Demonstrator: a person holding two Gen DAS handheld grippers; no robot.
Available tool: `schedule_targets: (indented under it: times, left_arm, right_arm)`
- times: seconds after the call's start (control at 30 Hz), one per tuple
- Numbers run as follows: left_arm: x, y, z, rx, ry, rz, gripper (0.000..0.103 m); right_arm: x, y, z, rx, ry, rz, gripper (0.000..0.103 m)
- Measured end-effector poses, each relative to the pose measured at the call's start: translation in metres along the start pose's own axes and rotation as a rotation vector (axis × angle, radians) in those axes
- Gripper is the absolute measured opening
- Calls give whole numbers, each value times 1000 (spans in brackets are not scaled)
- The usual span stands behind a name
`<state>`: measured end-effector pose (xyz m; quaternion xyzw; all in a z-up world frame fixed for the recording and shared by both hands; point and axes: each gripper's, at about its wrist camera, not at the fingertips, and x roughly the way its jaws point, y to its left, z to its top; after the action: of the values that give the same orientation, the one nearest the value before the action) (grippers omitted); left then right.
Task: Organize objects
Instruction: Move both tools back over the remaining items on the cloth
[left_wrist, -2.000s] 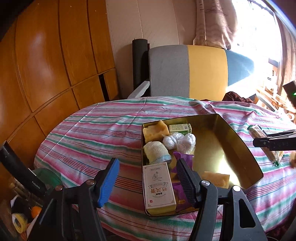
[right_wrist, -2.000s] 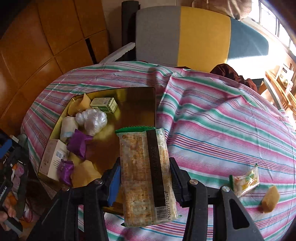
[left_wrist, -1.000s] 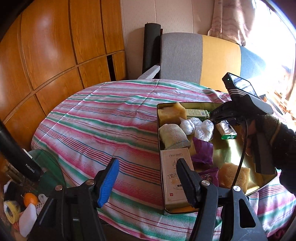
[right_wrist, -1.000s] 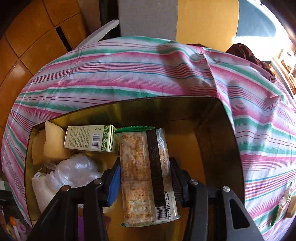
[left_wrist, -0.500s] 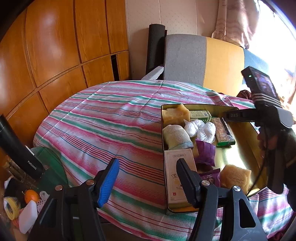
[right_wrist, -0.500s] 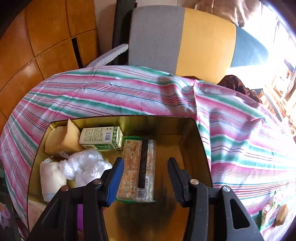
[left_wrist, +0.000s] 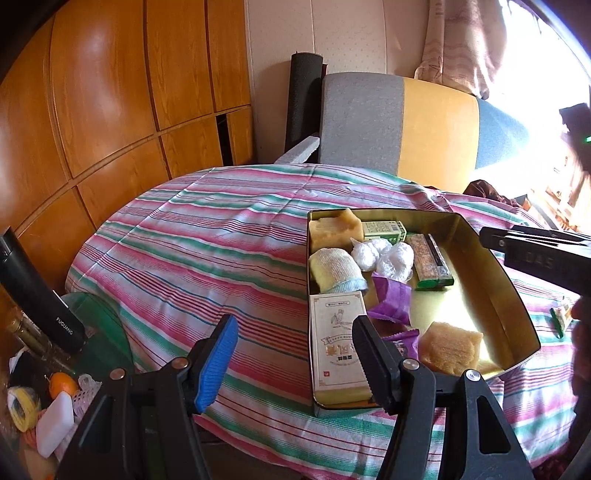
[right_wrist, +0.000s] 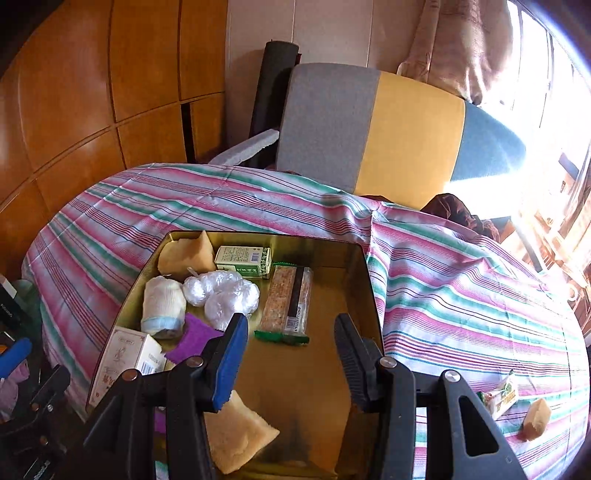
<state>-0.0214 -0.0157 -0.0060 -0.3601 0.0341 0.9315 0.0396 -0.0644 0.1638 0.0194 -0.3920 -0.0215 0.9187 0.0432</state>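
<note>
A gold tin tray (left_wrist: 513, 295) (right_wrist: 362, 288) sits on the striped tablecloth. In it lie a long cracker packet (left_wrist: 430, 260) (right_wrist: 286, 304), a green box (right_wrist: 243, 261), white plastic-wrapped balls (right_wrist: 221, 291), a rolled cloth (right_wrist: 162, 306), purple sachets (left_wrist: 391, 301), a white carton (left_wrist: 338, 339) and yellow sponges (right_wrist: 234, 437). My right gripper (right_wrist: 291, 360) is open and empty, above the tray's near part, behind the cracker packet. My left gripper (left_wrist: 295, 360) is open and empty at the table's near edge, left of the tray.
A small snack packet (right_wrist: 498, 393) and a yellow sponge piece (right_wrist: 535, 424) lie on the cloth right of the tray. A grey, yellow and blue chair (right_wrist: 369, 125) stands behind the table. Clutter and a black bottle (left_wrist: 40, 295) sit low at the left.
My right gripper carried the cracker packet over the tray, let it go beside the green box, opened, and pulled back. My left gripper stayed open and shifted little.
</note>
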Motion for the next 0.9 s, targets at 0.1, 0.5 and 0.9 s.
schedule_targets:
  times: [0.1, 0.5, 0.9]
  left_arm:
    - [-3, -6, 0, 10, -1, -3, 65]
    - [-11, -38, 1, 76, -8, -29, 65]
    - [-19, -83, 11, 166, -31, -76, 66]
  right_arm:
    - [-19, 2, -5, -18, -30, -5, 49]
    - [-57, -17, -17, -32, -95, -52, 49]
    - [-58, -74, -35, 45, -74, -121, 49]
